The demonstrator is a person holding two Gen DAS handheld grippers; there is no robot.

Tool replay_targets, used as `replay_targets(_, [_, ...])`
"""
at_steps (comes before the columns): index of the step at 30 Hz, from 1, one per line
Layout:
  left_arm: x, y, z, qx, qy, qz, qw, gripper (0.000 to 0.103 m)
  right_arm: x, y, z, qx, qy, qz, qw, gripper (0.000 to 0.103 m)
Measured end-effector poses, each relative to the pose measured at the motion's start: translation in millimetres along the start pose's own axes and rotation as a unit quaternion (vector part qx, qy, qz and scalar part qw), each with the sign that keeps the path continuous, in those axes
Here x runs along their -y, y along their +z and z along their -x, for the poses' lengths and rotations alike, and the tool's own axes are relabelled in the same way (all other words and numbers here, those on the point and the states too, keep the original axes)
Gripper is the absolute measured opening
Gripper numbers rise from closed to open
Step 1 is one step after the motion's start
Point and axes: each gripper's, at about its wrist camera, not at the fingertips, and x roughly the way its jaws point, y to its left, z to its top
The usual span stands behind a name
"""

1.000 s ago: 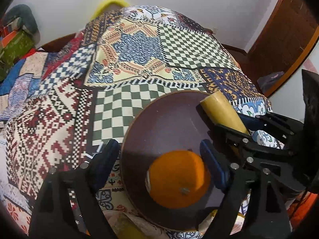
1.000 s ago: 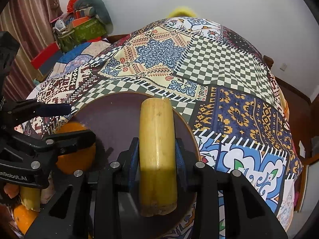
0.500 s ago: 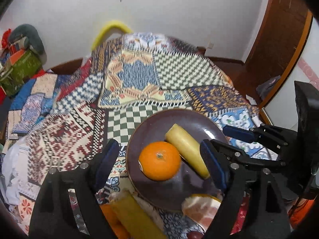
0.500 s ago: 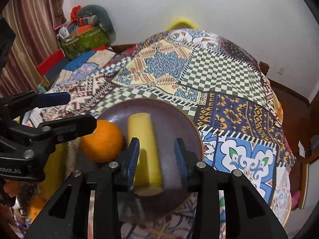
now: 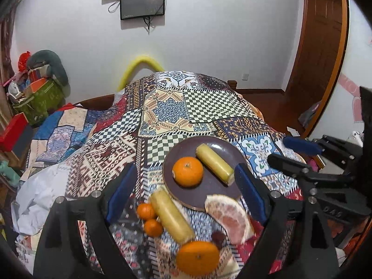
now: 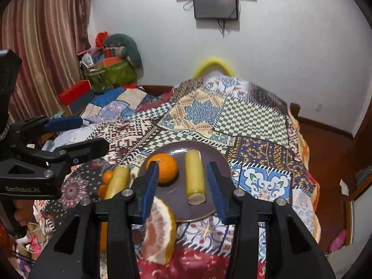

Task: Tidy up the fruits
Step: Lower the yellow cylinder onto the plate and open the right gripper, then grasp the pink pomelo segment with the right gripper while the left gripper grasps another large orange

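Note:
A dark brown plate point(image 5: 210, 189) point(image 6: 212, 157) lies on the patchwork cloth. It holds an orange point(image 5: 187, 171) point(image 6: 166, 165) and a yellow cylinder-shaped fruit piece point(image 5: 214, 164) point(image 6: 194, 179), side by side. My left gripper point(image 5: 184, 179) hangs above and short of the plate, its jaws opening and empty. My right gripper point(image 6: 181, 166) hovers likewise, jaws opening, touching nothing. In front of the plate lie a pomelo wedge point(image 5: 229, 216) point(image 6: 160, 230), a second yellow piece point(image 5: 171, 216) point(image 6: 117, 181), two small tangerines point(image 5: 146, 211) and a large orange point(image 5: 197, 257).
A small dark red fruit point(image 5: 218, 237) sits by the pomelo wedge. The cloth point(image 5: 204, 107) stretches away behind the plate. Boxes and bags point(image 6: 109, 74) are piled at the far left by a curtain. Wooden floor point(image 6: 330, 144) lies to the right.
Both grippers pulled back and up from the plate. The right gripper let go of the yellow piece, which now rests beside the orange. More fruit came into view in front.

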Motion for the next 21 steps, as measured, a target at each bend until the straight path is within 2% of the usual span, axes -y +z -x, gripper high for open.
replay_targets(7, [-2.3,-38.3,13.4,-0.015,0.008,0.005,0.9998,0.089,-12.0,-22.8,23.5,0.006,0.0,0.003,1.0,0.043])
replay_targets(21, [2.5,-109.4,-19.7,-0.093,0.014,0.016,0.9954,0.089,-20.9,-80.2,18.7,-0.038,0.006,-0.016,0.999,0.043])
